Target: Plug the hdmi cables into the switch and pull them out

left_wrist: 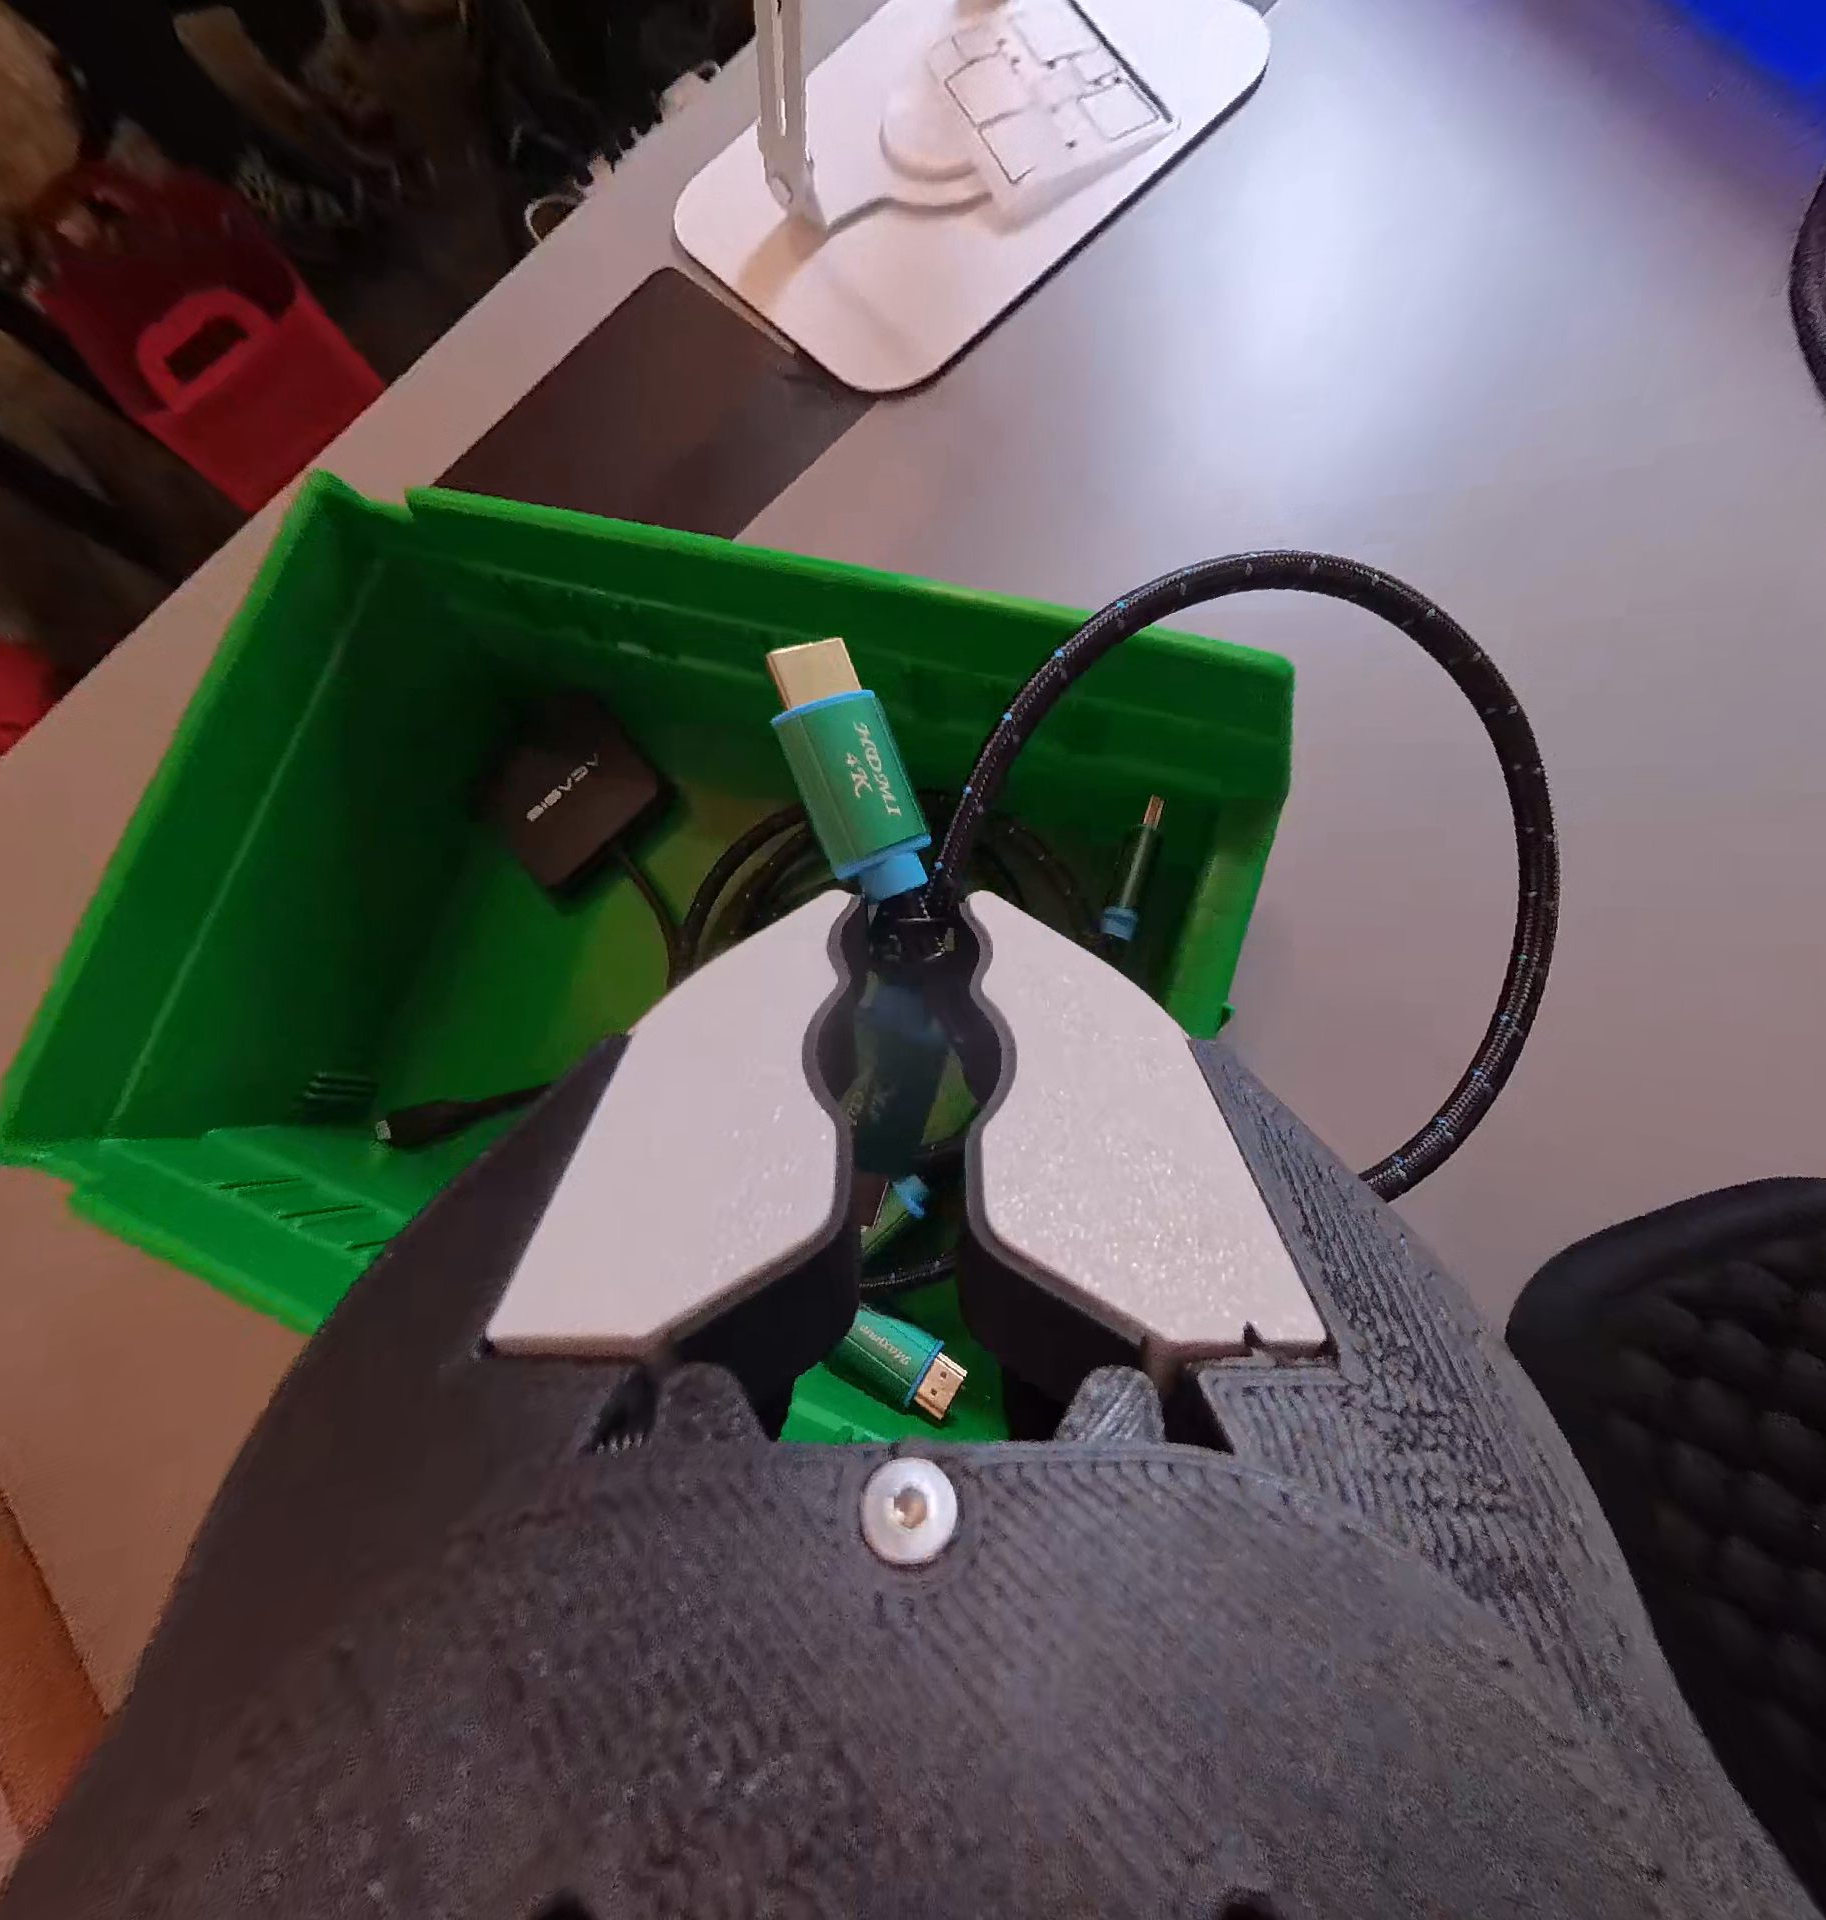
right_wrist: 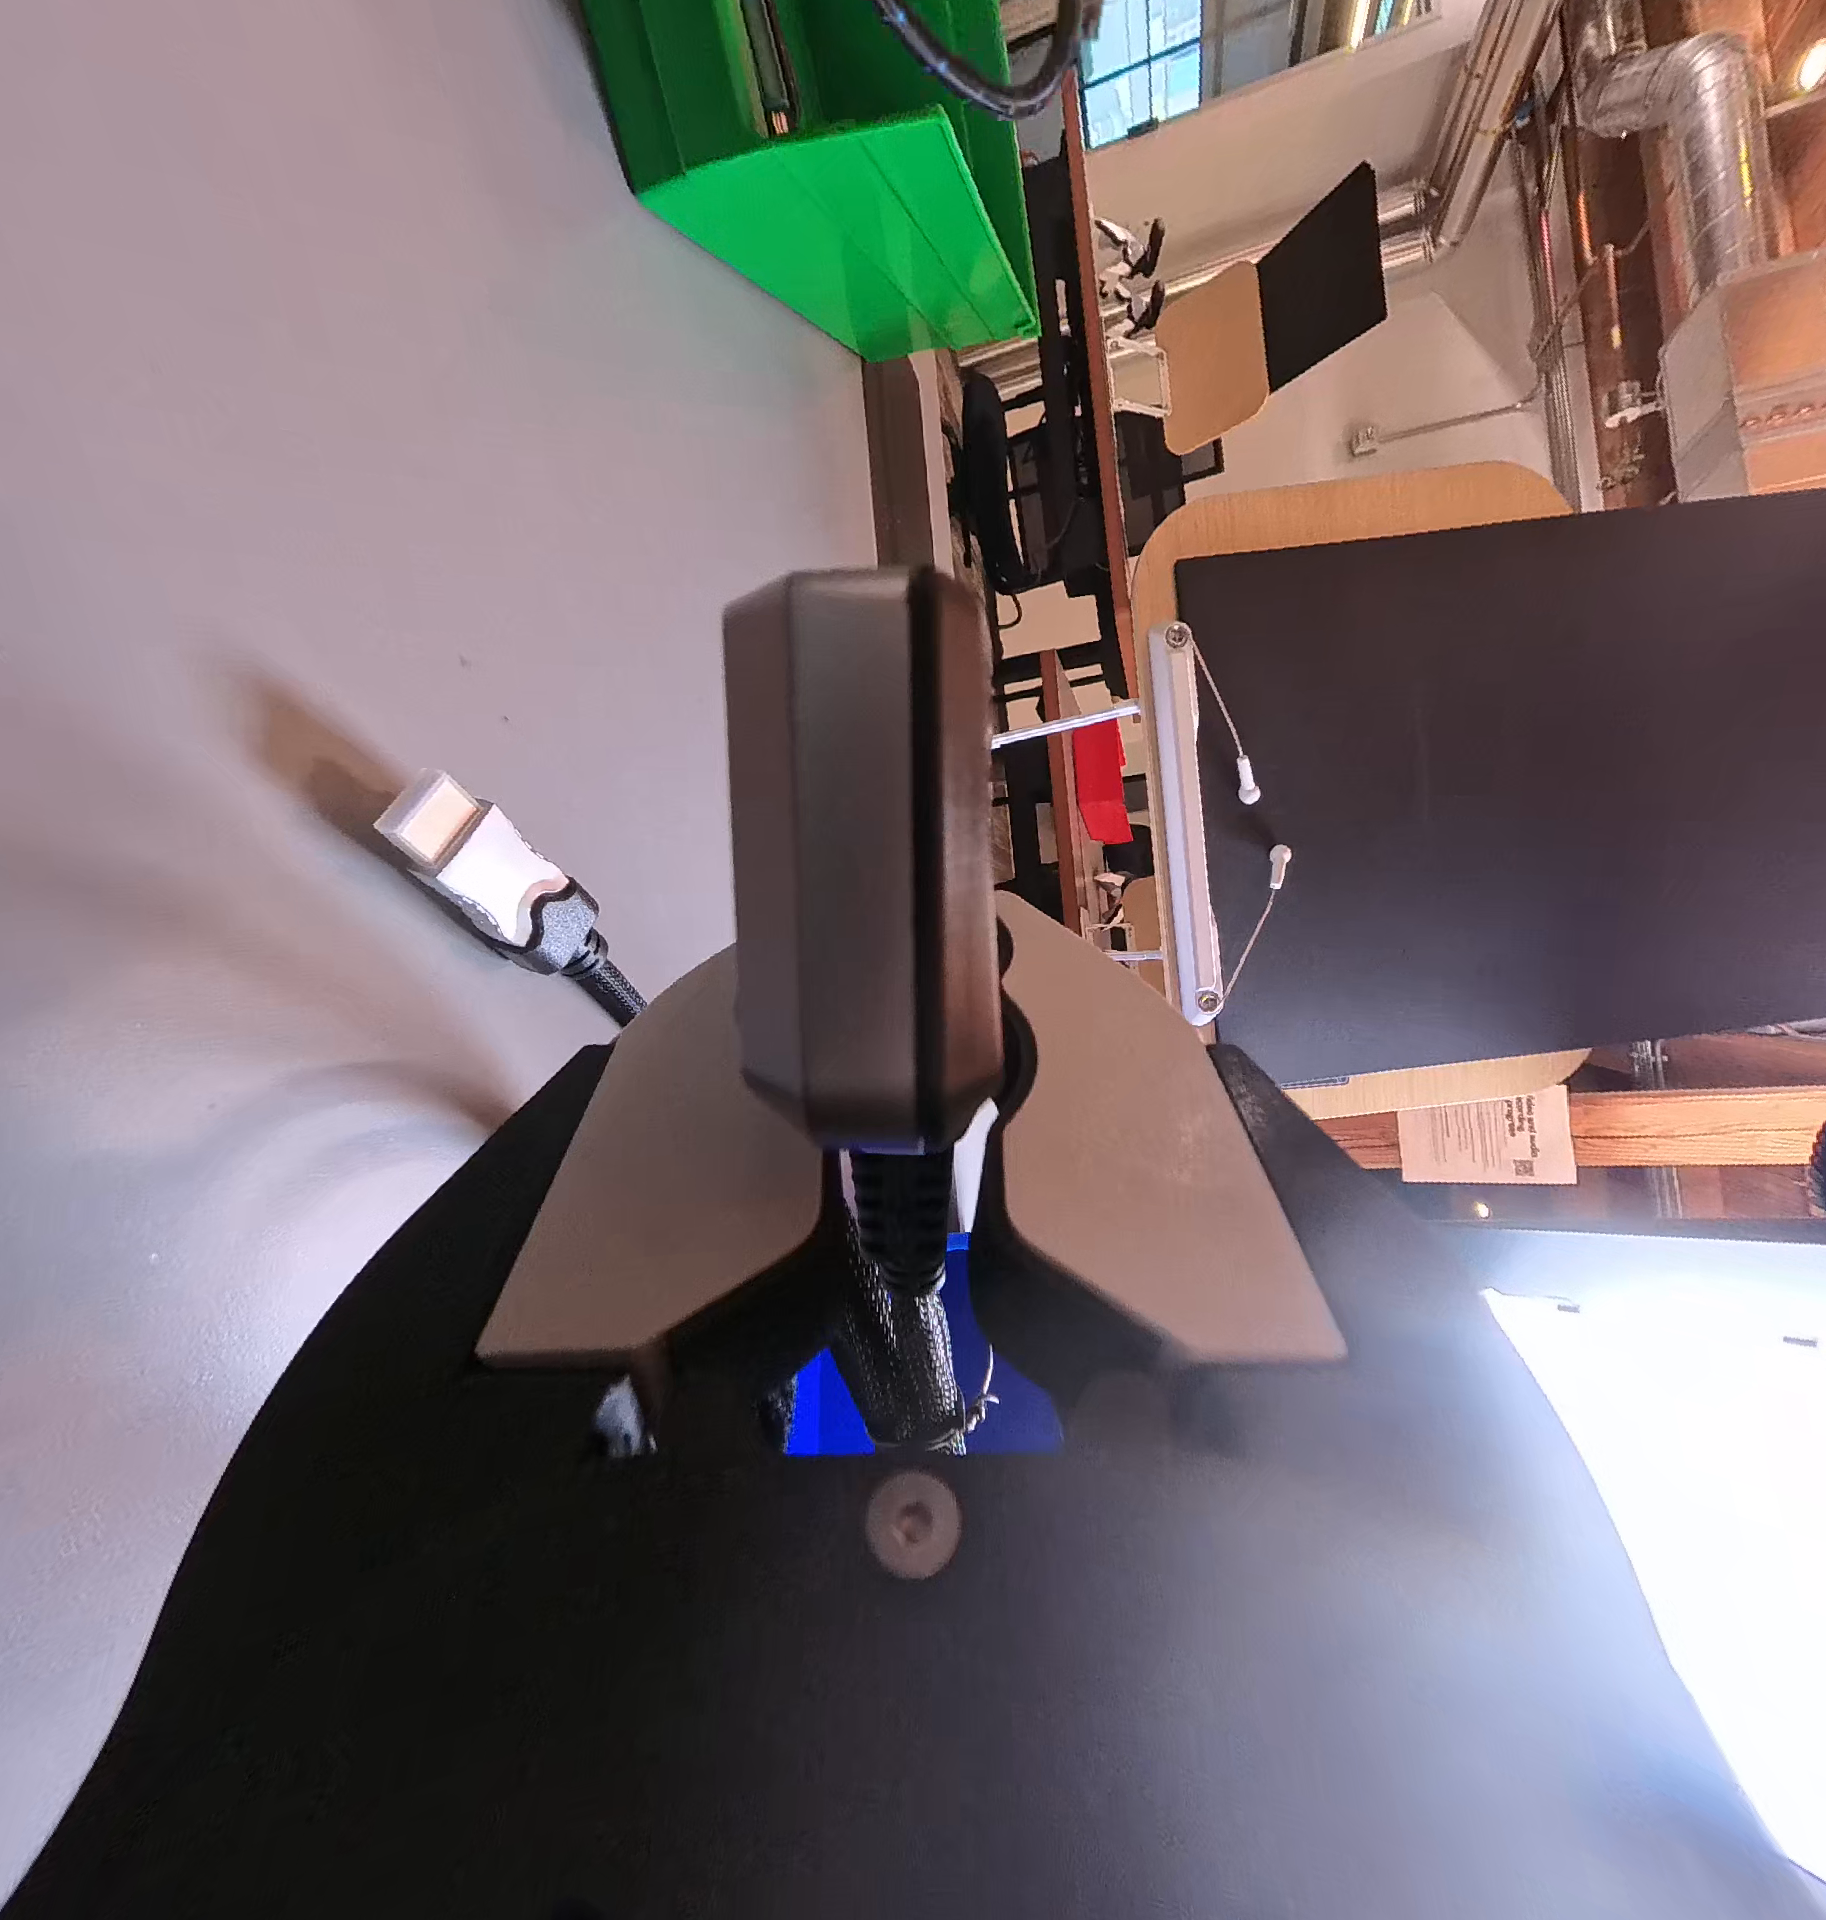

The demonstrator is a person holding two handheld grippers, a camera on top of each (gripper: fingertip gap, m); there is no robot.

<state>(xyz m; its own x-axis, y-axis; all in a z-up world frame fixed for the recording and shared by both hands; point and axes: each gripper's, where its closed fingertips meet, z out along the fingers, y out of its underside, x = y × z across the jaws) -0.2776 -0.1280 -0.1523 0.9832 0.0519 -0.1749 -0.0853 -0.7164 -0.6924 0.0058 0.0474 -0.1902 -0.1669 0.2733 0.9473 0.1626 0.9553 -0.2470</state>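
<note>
The left gripper (left_wrist: pixel 907 920) is clamping a black braided cable (left_wrist: pixel 1511 790) over the green bin (left_wrist: pixel 265 831) at mid-frame; the right gripper (right_wrist: pixel 888 997) is pinching a dark adapter box (right_wrist: pixel 847 831) at centre.

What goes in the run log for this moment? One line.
left tongs: shut on braided cable over green bin | right tongs: shut on black adapter box

Bright indoor light, blown-out right-view glare, blurred fisheye edges.

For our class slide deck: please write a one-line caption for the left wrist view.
Left claw pinches a black braided cable behind its green plug, above a green plastic bin.
</note>
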